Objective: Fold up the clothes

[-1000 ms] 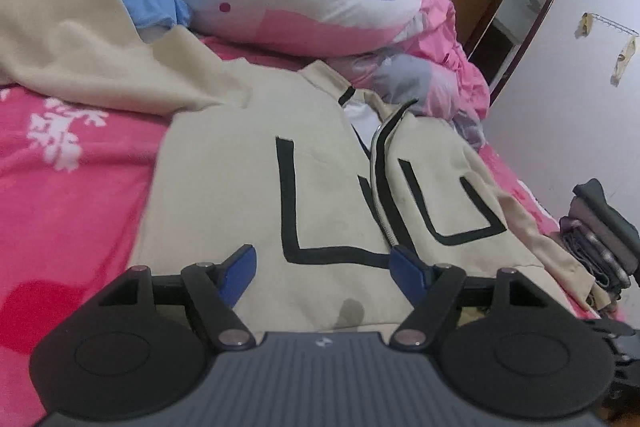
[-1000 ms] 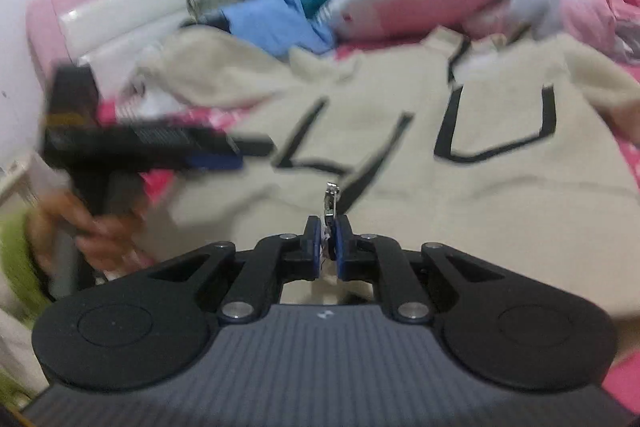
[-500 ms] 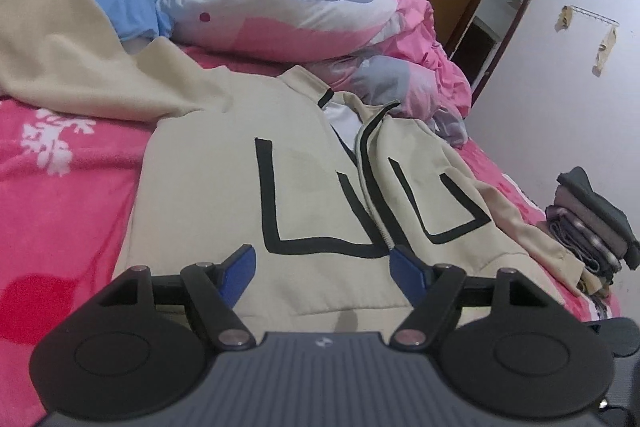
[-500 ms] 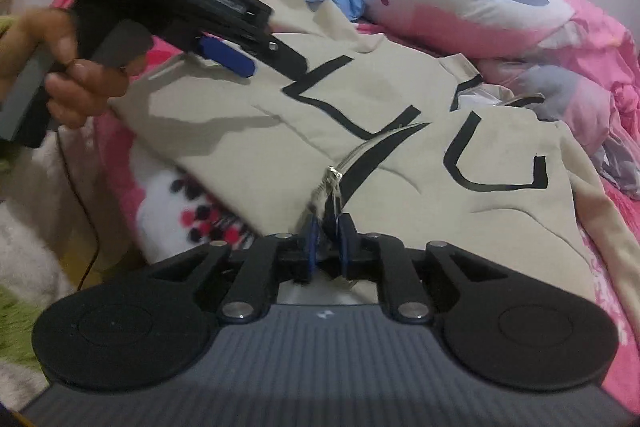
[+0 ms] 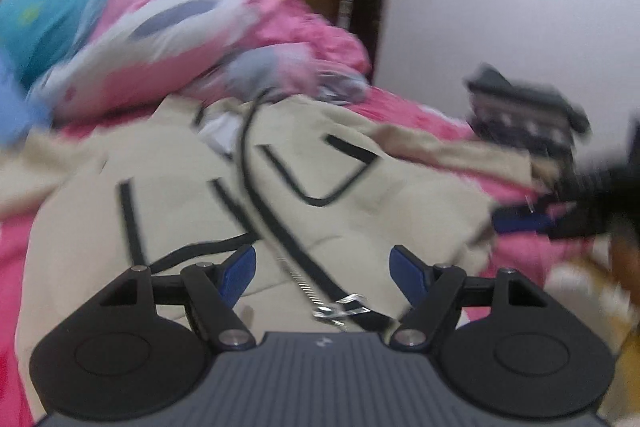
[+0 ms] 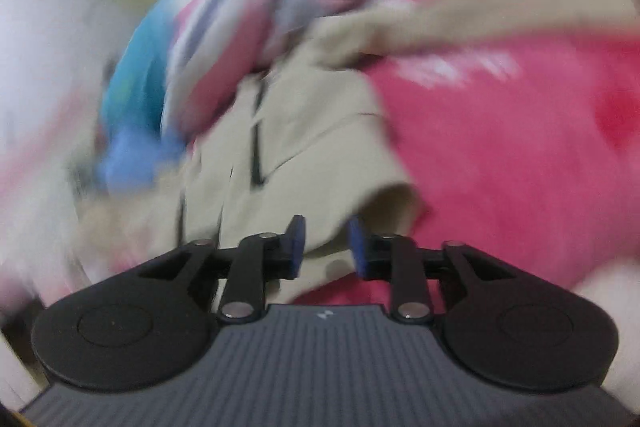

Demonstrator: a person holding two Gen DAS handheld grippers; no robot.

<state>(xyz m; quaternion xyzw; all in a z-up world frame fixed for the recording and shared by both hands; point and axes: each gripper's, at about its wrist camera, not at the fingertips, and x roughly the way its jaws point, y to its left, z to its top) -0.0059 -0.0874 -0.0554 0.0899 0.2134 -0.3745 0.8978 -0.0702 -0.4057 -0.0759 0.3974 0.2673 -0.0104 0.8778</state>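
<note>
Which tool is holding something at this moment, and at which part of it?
Neither. The left tool stands open above the beige jacket, near its zipper pull. The right tool has just been opening, with nothing pressed between its pads.

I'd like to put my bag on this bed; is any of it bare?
A bare patch of pink sheet lies beside the beige jacket, below its stretched sleeve. Another strip shows on the jacket's other side. The head end is crowded with pillows, and folded clothes fill the far corner.
</note>
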